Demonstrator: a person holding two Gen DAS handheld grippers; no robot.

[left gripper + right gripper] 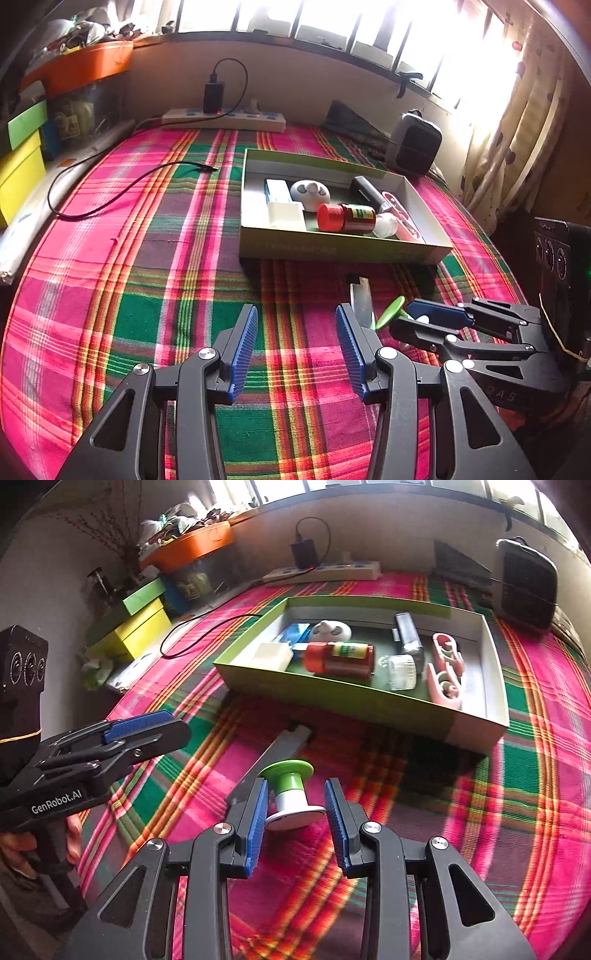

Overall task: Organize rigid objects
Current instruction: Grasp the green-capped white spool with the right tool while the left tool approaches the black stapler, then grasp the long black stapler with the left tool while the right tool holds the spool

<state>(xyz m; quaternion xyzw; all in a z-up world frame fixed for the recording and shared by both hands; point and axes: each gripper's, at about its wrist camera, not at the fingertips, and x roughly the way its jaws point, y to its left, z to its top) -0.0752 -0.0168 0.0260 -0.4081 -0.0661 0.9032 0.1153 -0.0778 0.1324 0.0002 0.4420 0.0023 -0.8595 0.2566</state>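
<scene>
The right gripper (295,812) has its fingers spread around a green-and-white spool (290,794) lying on the plaid cloth (517,812), unclamped. The left gripper (295,350) hangs open, empty. A metal strip (273,757) lies alongside; the filled green tray (332,690) sits beyond.

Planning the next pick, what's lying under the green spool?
A flat grey strip lies on the cloth behind and partly under the spool; its near end is hidden by the spool and right tool.

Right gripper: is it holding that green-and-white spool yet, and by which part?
Not held. The open right gripper brackets the green-and-white plastic spool at its white end, pads not closed on it.
</scene>
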